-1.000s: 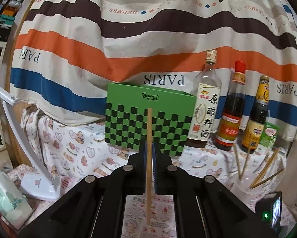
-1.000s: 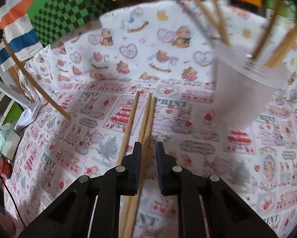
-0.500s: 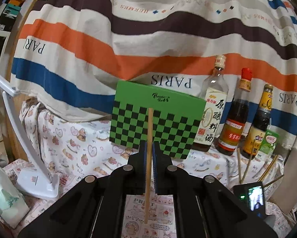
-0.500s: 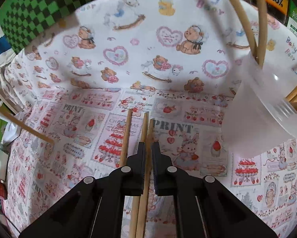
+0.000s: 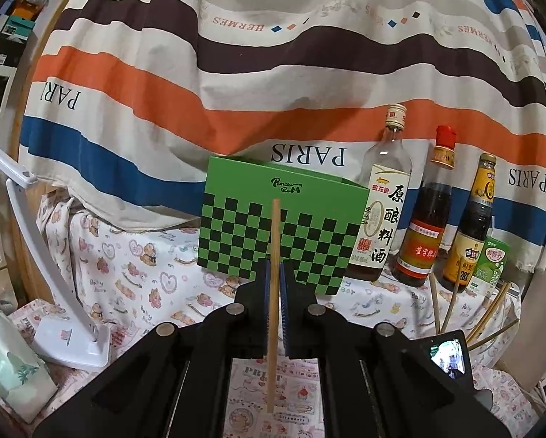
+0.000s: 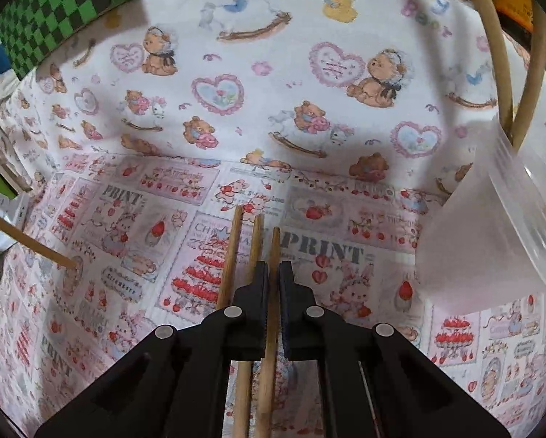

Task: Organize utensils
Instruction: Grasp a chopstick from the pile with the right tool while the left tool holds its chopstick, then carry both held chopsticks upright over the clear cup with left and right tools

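Left gripper (image 5: 274, 268) clamped on a single chopstick (image 5: 273, 292), held upright, off the table, in front of the green checkered box (image 5: 283, 226); white lamp base (image 5: 72, 343) and tissue pack (image 5: 10, 365) at far left, three sauce bottles (image 5: 382, 211) right of the box, more chopsticks standing at lower right. Right gripper (image 6: 271, 270) low over the printed tablecloth (image 6: 273, 109), jaws closed on the rightmost of three chopsticks (image 6: 273, 292) lying side by side; the other two lie just left of it. Translucent plastic cup (image 6: 492, 226) at right holds several chopsticks.
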`<state>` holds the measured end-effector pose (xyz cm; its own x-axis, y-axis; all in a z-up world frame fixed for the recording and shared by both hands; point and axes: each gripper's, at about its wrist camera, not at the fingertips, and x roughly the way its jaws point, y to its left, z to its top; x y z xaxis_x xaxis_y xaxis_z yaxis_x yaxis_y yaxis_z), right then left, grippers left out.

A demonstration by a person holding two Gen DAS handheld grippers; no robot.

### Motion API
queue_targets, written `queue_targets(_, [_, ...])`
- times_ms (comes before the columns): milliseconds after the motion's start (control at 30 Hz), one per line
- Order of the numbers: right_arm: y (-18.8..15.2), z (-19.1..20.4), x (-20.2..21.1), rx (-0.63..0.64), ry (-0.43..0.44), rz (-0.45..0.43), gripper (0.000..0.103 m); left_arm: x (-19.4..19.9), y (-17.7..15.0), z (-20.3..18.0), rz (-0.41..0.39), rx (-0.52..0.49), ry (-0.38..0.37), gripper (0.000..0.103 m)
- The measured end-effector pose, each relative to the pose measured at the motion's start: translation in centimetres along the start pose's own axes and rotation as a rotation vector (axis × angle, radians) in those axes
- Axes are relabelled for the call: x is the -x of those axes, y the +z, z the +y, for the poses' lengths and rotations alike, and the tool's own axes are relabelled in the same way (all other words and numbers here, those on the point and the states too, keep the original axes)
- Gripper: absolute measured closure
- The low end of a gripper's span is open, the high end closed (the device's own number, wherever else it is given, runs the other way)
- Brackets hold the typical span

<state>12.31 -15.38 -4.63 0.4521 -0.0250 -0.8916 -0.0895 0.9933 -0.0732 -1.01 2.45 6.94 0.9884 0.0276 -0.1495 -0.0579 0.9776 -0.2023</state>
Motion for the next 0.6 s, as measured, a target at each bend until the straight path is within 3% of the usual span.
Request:
queue_targets(133, [0.0, 0.9, 2.9, 0.041, 0.015, -0.086, 0.097, 1.0, 0.2, -0.1, -0.059, -0.013, 0.006, 0.099])
queue_targets(333, [-0.3, 3.1, 13.6, 0.171, 0.093, -0.377, 0.097, 1.8, 0.5, -0.7, -0.065, -0.024, -0.012, 0.099])
queue_targets(433, [-0.7, 2.5, 18.2, 0.165, 0.117, -0.494, 0.097, 2.2, 0.6, -1.2, -0.067, -0.028, -0.034, 0.099])
queue_targets(533, [-1.2, 0.7, 21.9, 0.133, 0.086, -0.604, 0.097, 2.5, 0.5, -1.7, -0.074, -0.033, -0.050, 0.099])
queue_targets(600, [-1.5, -0.9, 23.5, 0.098, 0.097, -0.651, 0.097, 2.7, 0.3, -1.8, -0.093, -0.013, -0.031, 0.099])
